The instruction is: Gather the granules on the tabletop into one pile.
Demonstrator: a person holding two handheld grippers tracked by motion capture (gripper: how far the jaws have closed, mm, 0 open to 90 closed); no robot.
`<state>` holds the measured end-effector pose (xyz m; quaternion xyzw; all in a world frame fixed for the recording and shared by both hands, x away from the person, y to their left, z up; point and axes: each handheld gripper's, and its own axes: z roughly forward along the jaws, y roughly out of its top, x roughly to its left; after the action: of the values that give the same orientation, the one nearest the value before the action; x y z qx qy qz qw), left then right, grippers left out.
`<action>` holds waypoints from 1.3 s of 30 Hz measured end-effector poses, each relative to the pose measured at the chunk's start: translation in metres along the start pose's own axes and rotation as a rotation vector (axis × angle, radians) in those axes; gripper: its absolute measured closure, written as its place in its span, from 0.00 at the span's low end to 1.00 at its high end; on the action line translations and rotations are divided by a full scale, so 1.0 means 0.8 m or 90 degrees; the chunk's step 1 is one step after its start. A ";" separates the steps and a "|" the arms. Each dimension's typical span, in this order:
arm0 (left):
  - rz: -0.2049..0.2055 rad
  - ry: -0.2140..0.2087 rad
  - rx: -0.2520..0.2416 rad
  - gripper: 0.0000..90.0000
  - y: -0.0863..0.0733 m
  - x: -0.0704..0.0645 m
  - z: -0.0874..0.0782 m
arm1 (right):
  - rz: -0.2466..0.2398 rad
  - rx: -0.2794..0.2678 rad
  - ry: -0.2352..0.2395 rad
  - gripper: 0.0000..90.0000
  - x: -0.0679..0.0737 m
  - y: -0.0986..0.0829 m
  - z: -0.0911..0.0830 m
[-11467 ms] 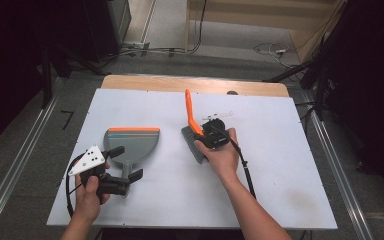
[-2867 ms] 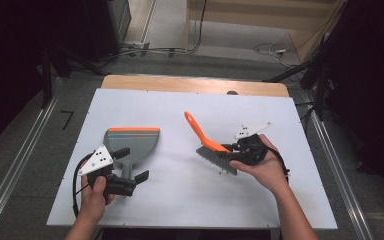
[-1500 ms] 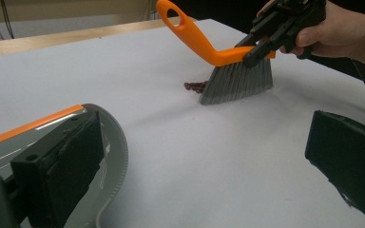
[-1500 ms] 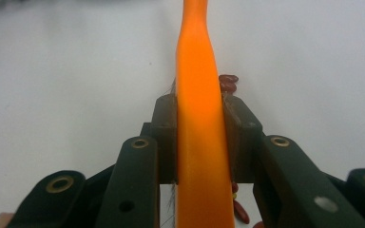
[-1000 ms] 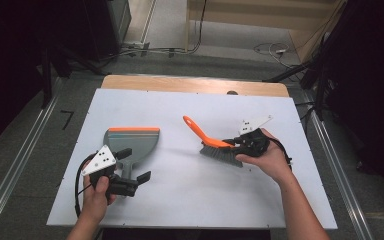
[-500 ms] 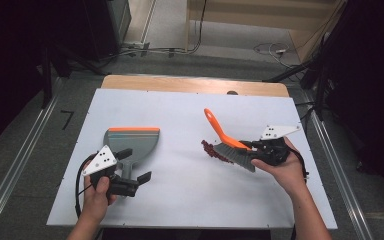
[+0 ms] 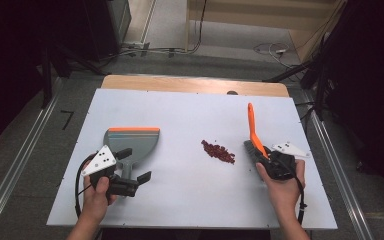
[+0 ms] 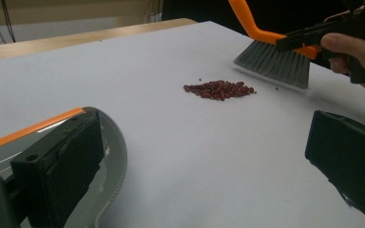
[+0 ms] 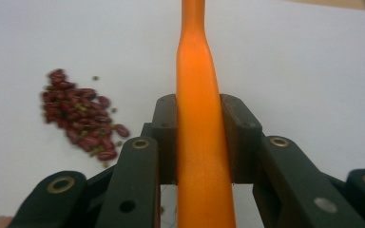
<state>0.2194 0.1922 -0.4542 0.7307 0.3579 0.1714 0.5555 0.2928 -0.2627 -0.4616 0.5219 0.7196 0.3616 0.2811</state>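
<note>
Since 0.5 s ago, right gripper [image 7: 264,161] w/ brush [image 7: 252,134] clamped in its jaws is swinging right, uncovering red bean pile [image 7: 218,151] at frame centre. Beans are lying just left of bristles; dustpan [image 7: 131,141] sits further left, by open left gripper [image 7: 133,167], so sweep is heading leftward.

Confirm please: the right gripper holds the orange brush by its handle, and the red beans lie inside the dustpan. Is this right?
Not quite. The right gripper does hold the brush by its handle, but the red beans lie on the bare table, apart from the dustpan, as the high view shows.
</note>
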 end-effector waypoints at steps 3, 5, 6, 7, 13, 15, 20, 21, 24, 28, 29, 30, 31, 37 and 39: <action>0.002 0.001 -0.004 0.00 0.001 -0.001 0.000 | 0.013 -0.016 -0.034 0.77 0.019 -0.007 0.011; -0.001 0.001 -0.006 0.00 0.002 0.000 -0.001 | 0.008 -0.018 -0.047 0.77 0.030 -0.004 0.017; -0.001 0.003 -0.006 0.00 0.002 0.001 -0.002 | 0.010 -0.017 -0.047 0.77 0.034 -0.002 0.020; -0.001 0.004 -0.005 0.00 0.002 0.001 -0.002 | 0.004 -0.017 -0.048 0.77 0.039 0.000 0.023; -0.004 0.003 -0.003 0.00 0.000 0.002 -0.001 | -0.001 -0.008 -0.041 0.77 0.057 0.015 0.038; -0.003 0.003 -0.002 0.00 0.000 0.002 0.000 | 0.007 -0.009 -0.029 0.77 0.058 0.019 0.042; -0.005 0.004 -0.002 0.00 0.000 0.003 -0.001 | 0.030 -0.027 -0.006 0.77 0.060 0.030 0.041; -0.006 0.004 -0.002 0.00 0.000 0.003 -0.001 | 0.032 -0.032 -0.004 0.77 0.059 0.033 0.038; -0.005 0.004 -0.002 0.00 -0.001 0.004 -0.001 | 0.022 -0.035 -0.019 0.77 0.056 0.036 0.031; -0.004 0.003 -0.003 0.00 0.000 0.003 0.000 | 0.006 -0.012 -0.042 0.77 0.053 0.026 0.034; -0.002 0.003 -0.002 0.00 0.000 0.002 0.000 | 0.004 -0.007 -0.042 0.77 0.054 0.023 0.037; -0.002 0.004 -0.002 0.00 0.000 0.001 0.000 | 0.008 -0.003 -0.037 0.77 0.055 0.020 0.040; -0.003 0.003 -0.003 0.00 0.000 0.001 0.000 | 0.008 -0.010 -0.032 0.77 0.057 0.018 0.040; -0.004 0.003 -0.002 0.00 0.000 0.001 0.001 | -0.001 -0.015 -0.004 0.77 0.075 0.021 0.043; -0.003 0.003 0.000 0.00 -0.001 0.002 0.000 | -0.004 -0.020 0.000 0.77 0.073 0.025 0.041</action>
<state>0.2205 0.1931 -0.4550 0.7297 0.3609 0.1717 0.5549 0.3118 -0.1957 -0.4661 0.5150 0.7155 0.3723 0.2903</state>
